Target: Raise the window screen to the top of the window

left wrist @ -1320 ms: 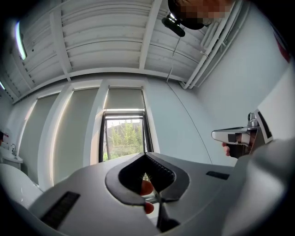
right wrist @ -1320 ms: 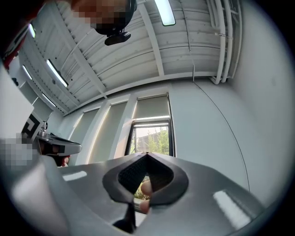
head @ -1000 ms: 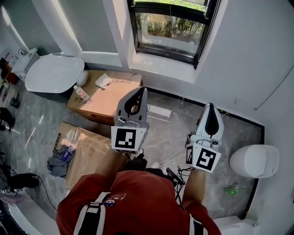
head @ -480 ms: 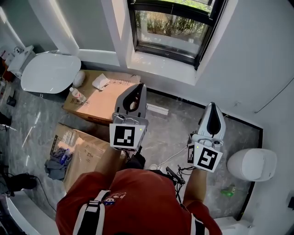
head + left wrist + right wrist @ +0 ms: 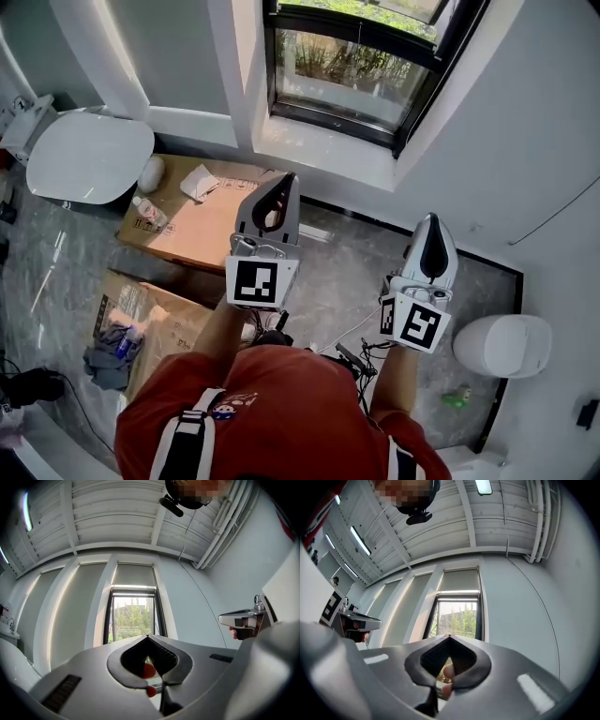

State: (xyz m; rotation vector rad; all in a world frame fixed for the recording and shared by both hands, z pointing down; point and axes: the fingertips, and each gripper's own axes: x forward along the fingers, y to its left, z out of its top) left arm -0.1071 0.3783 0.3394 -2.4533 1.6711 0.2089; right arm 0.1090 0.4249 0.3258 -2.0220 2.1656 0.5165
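Two things are only half-seen. The window point(image 5: 356, 66) is cut off at 12 o'clock in the head view, so its upper part and the window screen don't show there at all. In both gripper views the bottom of the glass is masked by the gripper's own body. Reddish blobs sit inside the jaw cut-outs in both gripper views; can't tell what they are. The person point(image 5: 272, 412), in a red shirt, fills 6 o'clock of the head view and covers the floor point(image 5: 347, 272) under the arms.

Window screen point(image 5: 134, 575): pale grey-beige panel filling the top stretch of the window, lower edge just above clear glass w/ green trees point(image 5: 133, 620) behind. It looks the same in the right gripper view.

Left gripper point(image 5: 147, 637): jaws clenched, tips meeting, nothing btwn them. The screen is at 12 o'clock from the tips, a touch toward 11, well apart, no contact.

Right gripper point(image 5: 450, 637): jaws also pressed together, empty. The screen is at 12 to 1 o'clock from the tips, well apart.

Head view: both grippers point toward 12 o'clock at the window. The left one overlaps the right end of a cardboard box point(image 5: 202, 225); the right one is at 3 o'clock of it, over the floor. The white sill point(image 5: 323, 145) lies btwn the tips and the glass. Each gripper view catches the other gripper at its edge: 3 o'clock for the left, 9 o'clock for the right.
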